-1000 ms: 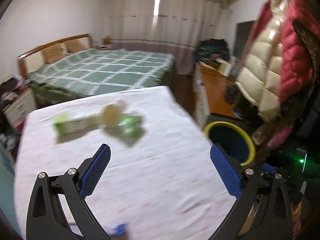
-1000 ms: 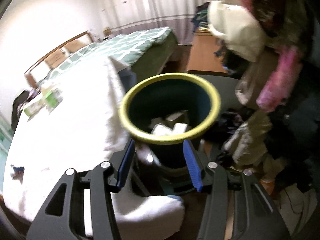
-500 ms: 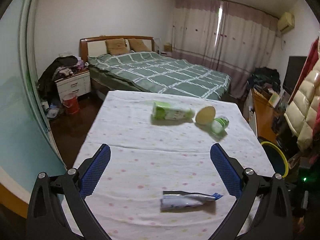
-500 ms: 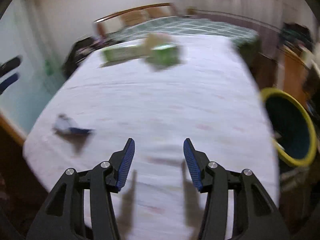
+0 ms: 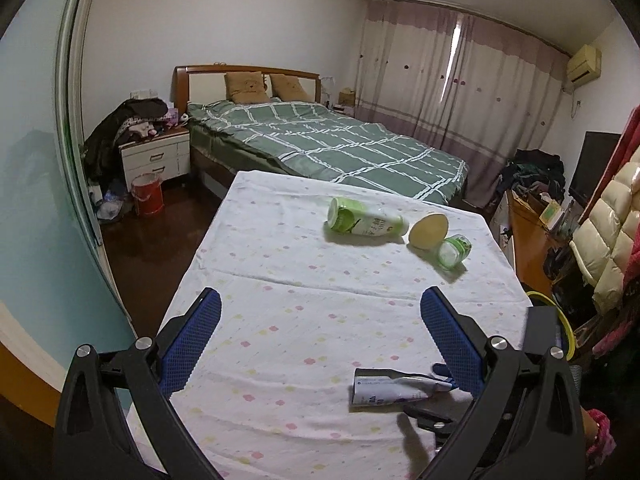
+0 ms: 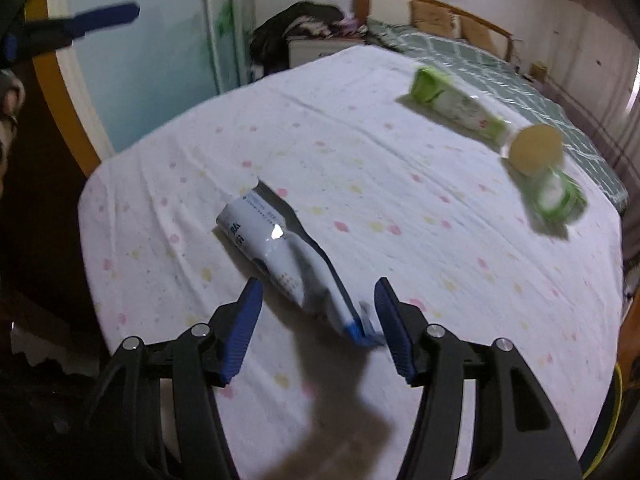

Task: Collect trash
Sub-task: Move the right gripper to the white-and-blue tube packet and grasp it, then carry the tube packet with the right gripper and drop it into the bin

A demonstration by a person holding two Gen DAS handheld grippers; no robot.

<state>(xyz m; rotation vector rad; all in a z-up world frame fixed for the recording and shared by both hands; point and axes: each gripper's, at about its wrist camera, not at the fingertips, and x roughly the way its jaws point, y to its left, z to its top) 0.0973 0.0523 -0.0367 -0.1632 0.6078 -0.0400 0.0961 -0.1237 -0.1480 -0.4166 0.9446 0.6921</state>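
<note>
Here, flattened wrapper (image 6: 288, 256) lying diagonally, blue end between right gripper (image 6: 318, 332) widening jaws

The bench (image 5: 280, 320) is bare cloth across its middle and left. A crumpled wrapper (image 6: 288, 256) blocks the near edge; a green bottle (image 5: 364, 222), round lid (image 5: 429, 231) and small jar (image 5: 454, 251) crowd the far right corner.

Print on wrapper (image 6: 280, 256) and green bottle (image 5: 366, 222): illegible.
</note>
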